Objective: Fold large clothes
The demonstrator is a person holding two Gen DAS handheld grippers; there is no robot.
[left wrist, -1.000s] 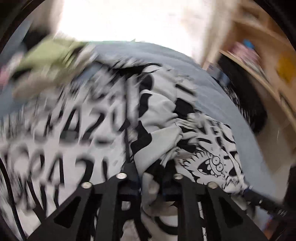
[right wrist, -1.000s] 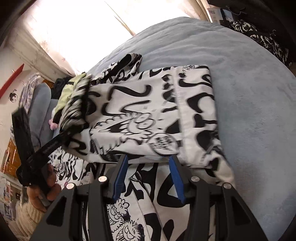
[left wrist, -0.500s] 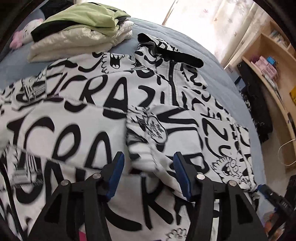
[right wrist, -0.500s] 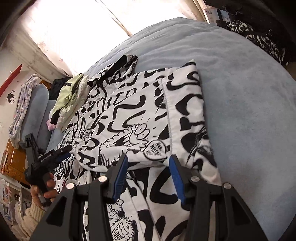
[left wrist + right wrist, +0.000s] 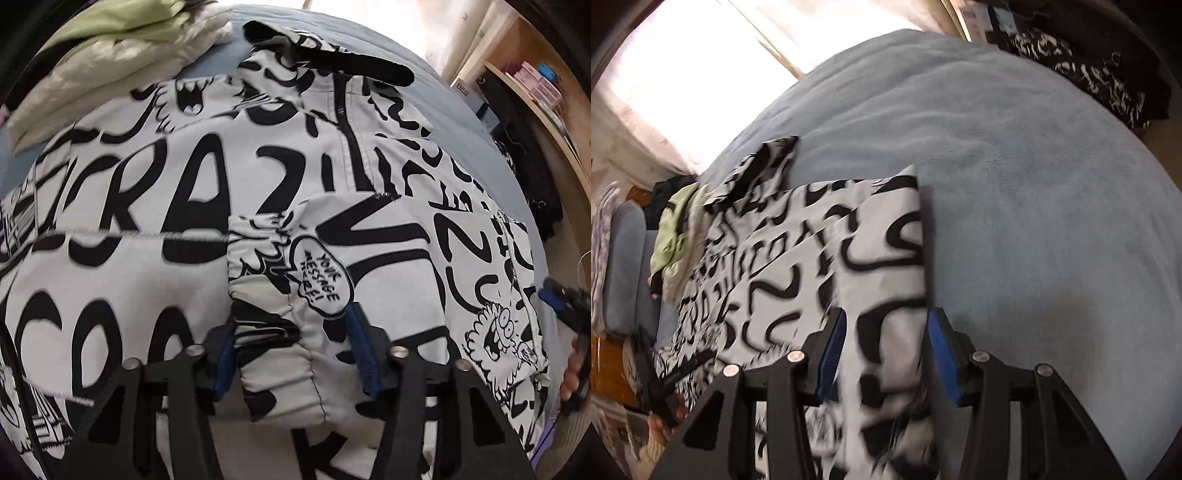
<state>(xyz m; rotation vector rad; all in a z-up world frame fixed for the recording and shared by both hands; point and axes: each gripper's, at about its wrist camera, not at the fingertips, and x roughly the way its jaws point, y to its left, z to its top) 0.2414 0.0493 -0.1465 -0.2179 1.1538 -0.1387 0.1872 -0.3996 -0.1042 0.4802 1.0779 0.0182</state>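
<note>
Now both my claws stand spread over the printed jacket [image 5: 192,192] on the bed.

Nearest me, the left gripper [image 5: 291,354] has its blue pads apart on either side of a folded sleeve cuff [image 5: 280,280], not pinching it; the right gripper [image 5: 884,354] likewise straddles the jacket's edge with jaws wide. Beyond lies the blue blanket [image 5: 1034,184], and farther off a stack of folded clothes [image 5: 122,48] sits just past the collar.
</note>
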